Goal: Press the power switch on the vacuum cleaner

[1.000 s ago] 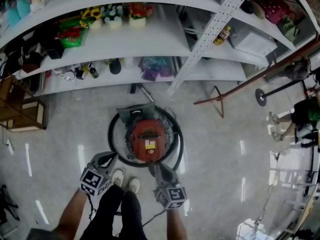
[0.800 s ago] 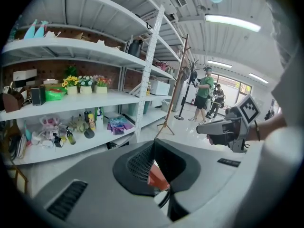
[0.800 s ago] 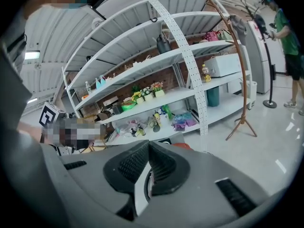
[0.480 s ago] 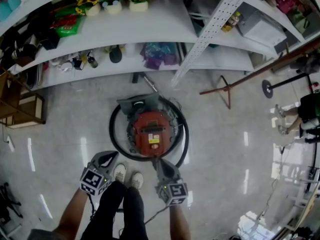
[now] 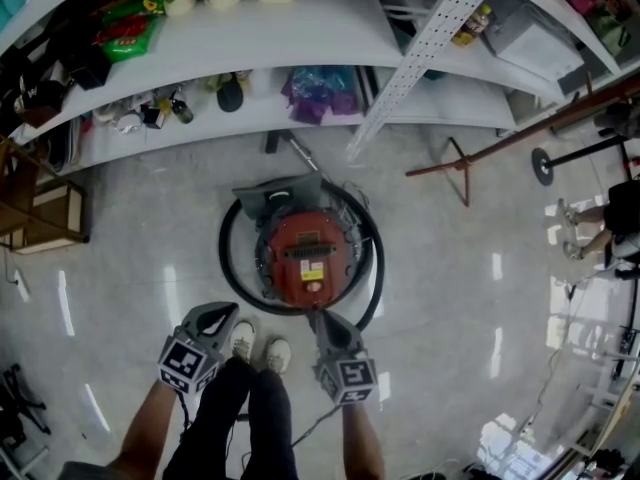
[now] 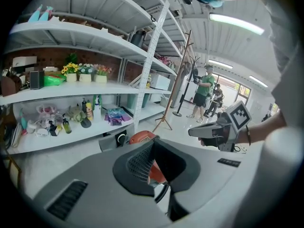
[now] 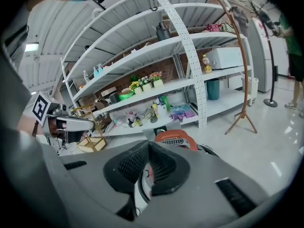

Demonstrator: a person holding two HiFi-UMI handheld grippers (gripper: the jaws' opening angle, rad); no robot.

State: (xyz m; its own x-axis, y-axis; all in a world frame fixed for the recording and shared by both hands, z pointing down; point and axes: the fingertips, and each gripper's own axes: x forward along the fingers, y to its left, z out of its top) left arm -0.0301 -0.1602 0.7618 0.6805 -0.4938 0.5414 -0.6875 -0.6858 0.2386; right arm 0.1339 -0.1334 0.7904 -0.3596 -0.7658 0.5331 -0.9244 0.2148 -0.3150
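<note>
A round red vacuum cleaner [image 5: 305, 258] stands on the floor, ringed by its black hose [image 5: 228, 268], with a grey part at its far side. My right gripper [image 5: 322, 317] is shut, its tip at the vacuum's near rim just above the hose. My left gripper [image 5: 222, 311] is also shut and hangs to the left of the vacuum, beside the hose. The left gripper view shows its jaws [image 6: 152, 141] meeting in front of the red vacuum top [image 6: 140, 136]. In the right gripper view the shut jaws [image 7: 148, 143] point at the vacuum's red top [image 7: 173, 137].
White shelves [image 5: 300, 38] with bottles, flower pots and bags stand beyond the vacuum. A wooden coat stand [image 5: 455, 168] leans at the right, and a wooden crate [image 5: 50, 218] sits at the left. The person's shoes [image 5: 258, 346] are between the grippers. People stand at far right [image 5: 615, 218].
The head view has tilted down slightly, so the shelves slid up the frame. Both grippers stay shut and have hardly moved relative to the vacuum.
</note>
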